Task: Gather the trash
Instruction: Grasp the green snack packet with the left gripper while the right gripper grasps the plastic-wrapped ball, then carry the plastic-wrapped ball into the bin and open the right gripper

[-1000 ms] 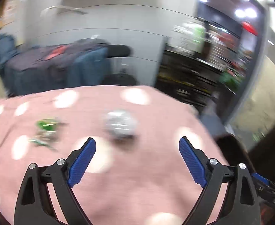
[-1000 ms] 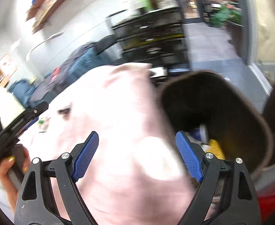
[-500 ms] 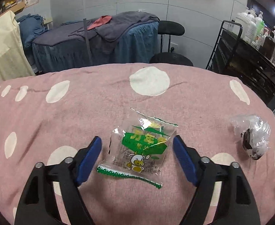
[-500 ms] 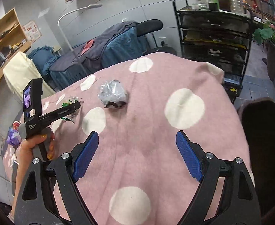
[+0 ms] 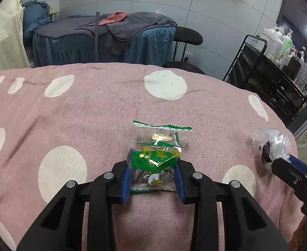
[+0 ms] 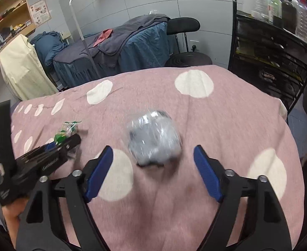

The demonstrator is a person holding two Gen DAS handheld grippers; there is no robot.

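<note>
Your left claw (image 5: 152, 179) points steeply down, its blue pads (image 5: 125, 183) pinched in from both sides on a wrapper (image 5: 156, 159). Your right claw (image 6: 153, 172) is tilted down too, its jaws apart but just now narrowing, nothing between the pads (image 6: 208, 172). Your left hand (image 6: 13, 215) shows beneath its handle.

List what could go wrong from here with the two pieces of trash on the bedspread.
1. The left tool pinches only the near part of the crumpled green wrapper; the slick film may slip out on lifting.
2. The right tool, jaws just closing, has not reached the clear plastic wad, and might nudge it away.
</note>
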